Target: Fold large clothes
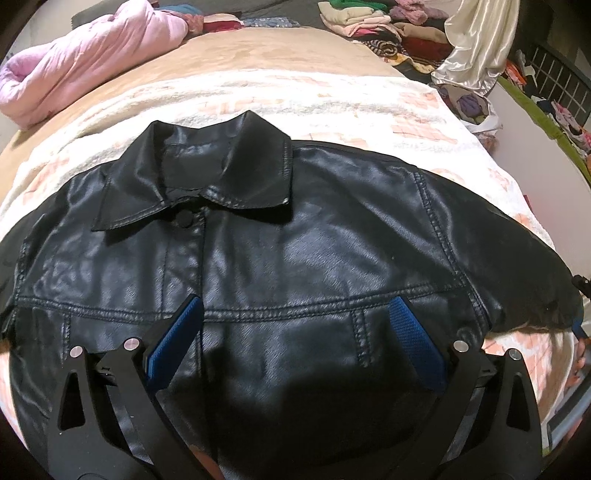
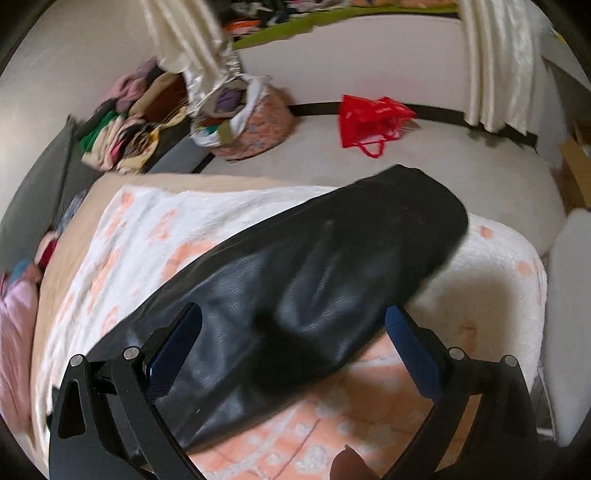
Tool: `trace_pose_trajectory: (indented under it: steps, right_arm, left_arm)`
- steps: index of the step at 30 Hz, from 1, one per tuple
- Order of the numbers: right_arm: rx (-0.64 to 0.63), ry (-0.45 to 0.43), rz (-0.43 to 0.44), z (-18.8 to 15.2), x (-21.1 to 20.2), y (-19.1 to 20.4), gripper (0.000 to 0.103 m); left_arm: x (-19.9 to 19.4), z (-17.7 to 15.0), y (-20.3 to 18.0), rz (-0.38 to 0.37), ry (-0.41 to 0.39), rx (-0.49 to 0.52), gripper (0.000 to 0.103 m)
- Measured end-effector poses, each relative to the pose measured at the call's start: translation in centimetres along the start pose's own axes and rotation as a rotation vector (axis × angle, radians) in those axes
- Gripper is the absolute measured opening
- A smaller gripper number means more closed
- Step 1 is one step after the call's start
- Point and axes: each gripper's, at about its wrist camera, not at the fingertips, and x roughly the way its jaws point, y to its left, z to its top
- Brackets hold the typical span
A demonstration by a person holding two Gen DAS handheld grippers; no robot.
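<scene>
From the left wrist camera, a black leather jacket point(image 1: 295, 258) lay front-up and spread flat on a white blanket with orange checks point(image 1: 332, 99), its collar point(image 1: 207, 173) pointing toward twelve o'clock and its top button fastened. The left gripper point(image 1: 295, 314) hung just above the jacket's lower chest with its jaws wide apart, the blue pads point(image 1: 173, 339) clamping nothing. The jacket's sleeve point(image 1: 517, 258) ran out toward three o'clock. Under the blanket a tan cover point(image 1: 258, 51) showed. A rolled pink quilt point(image 1: 81, 55) sat at ten o'clock, a heap of folded clothes point(image 1: 369, 22) at one o'clock, and a cream satin curtain point(image 1: 476, 44) hung at two o'clock.

From the right wrist camera, somewhat blurred, the same sleeve point(image 2: 314, 277) lay on the blanket point(image 2: 184, 229), stretching from seven o'clock up to its cuff end near one o'clock. The right gripper point(image 2: 295, 325) stood over the sleeve with jaws wide; the sleeve passed between the fingers, but neither pad pressed it. On the pale floor point(image 2: 443, 166) beyond the bed a red bag point(image 2: 369, 118) lay at twelve o'clock, and a patterned basket of clothes point(image 2: 251, 125) sat at eleven o'clock beside the clothes pile point(image 2: 129, 122). Cream curtains point(image 2: 495, 66) hung at one o'clock. A fingertip point(image 2: 347, 465) showed at six o'clock.
</scene>
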Motion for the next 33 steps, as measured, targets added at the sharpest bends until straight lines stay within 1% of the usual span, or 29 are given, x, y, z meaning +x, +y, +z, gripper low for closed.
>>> trace_pose_trajectory:
  steps: [6, 9, 11, 12, 15, 16, 18, 19, 20, 21, 23, 25, 28, 30, 31, 33]
  right_arm:
    - [0.112, 0.052, -0.016, 0.5, 1.8, -2.3, 0.099]
    - [0.155, 0.087, 0.023, 0.7, 3.1, -2.6, 0.099]
    - [0.186, 0.090, 0.052, 0.9, 3.7, -2.7, 0.099]
    - [0.215, 0.089, 0.069, 1.0, 4.0, -3.0, 0.099]
    - [0.324, 0.050, 0.131, 1.1, 4.2, -4.1, 0.099]
    - [0.341, 0.043, 0.152, 1.2, 4.3, -4.3, 0.096]
    - [0.353, 0.029, 0.191, 1.4, 4.4, -4.4, 0.078]
    - [0.359, 0.029, 0.211, 1.6, 4.6, -4.5, 0.049]
    - [0.368, 0.038, 0.243, 1.6, 4.8, -4.6, 0.031]
    - [0.381, 0.047, 0.286, 1.6, 5.0, -4.6, 0.028]
    - [0.368, 0.025, 0.329, 2.0, 4.5, -4.6, 0.015]
    - [0.335, -0.010, 0.396, 2.5, 3.4, -3.9, 0.012]
    - [0.268, -0.068, 0.518, 3.1, 1.0, -2.2, 0.010]
    - [0.232, -0.088, 0.591, 3.3, -0.2, -1.1, 0.010]
    - [0.189, -0.104, 0.630, 3.3, -1.3, -0.1, 0.010]
    - [0.086, -0.137, 0.682, 3.2, -3.4, 2.1, 0.010]
  left_arm:
    - [0.6, 0.7, -0.4, -0.008, 0.008, 0.009, 0.094]
    - [0.6, 0.8, -0.3, -0.011, 0.008, 0.009, 0.094]
    - [0.5, 0.8, -0.2, -0.016, 0.009, 0.009, 0.094]
    - [0.4, 0.7, -0.1, -0.015, 0.012, 0.010, 0.094]
    - [0.1, 0.6, 0.0, -0.026, 0.033, 0.017, 0.094]
    - [-0.1, 0.6, 0.1, -0.034, 0.029, 0.019, 0.094]
    - [-0.5, 0.6, 0.2, -0.038, 0.022, 0.024, 0.094]
    - [-0.7, 0.7, 0.3, -0.040, 0.019, 0.025, 0.094]
    - [-1.0, 0.8, 0.5, -0.042, 0.014, 0.023, 0.094]
    - [-1.2, 0.9, 0.7, -0.044, 0.010, 0.020, 0.094]
    - [-1.6, 1.1, 1.2, -0.044, 0.002, 0.012, 0.094]
    - [-2.0, 1.3, 1.7, -0.046, -0.005, 0.003, 0.094]
    - [-2.8, 1.6, 2.7, -0.050, -0.017, -0.016, 0.094]
    - [-3.3, 1.7, 3.6, -0.050, -0.025, -0.030, 0.094]
    - [-3.5, 1.8, 4.0, -0.052, -0.028, -0.036, 0.094]
    - [-4.1, 2.0, 4.9, -0.059, -0.036, -0.047, 0.094]
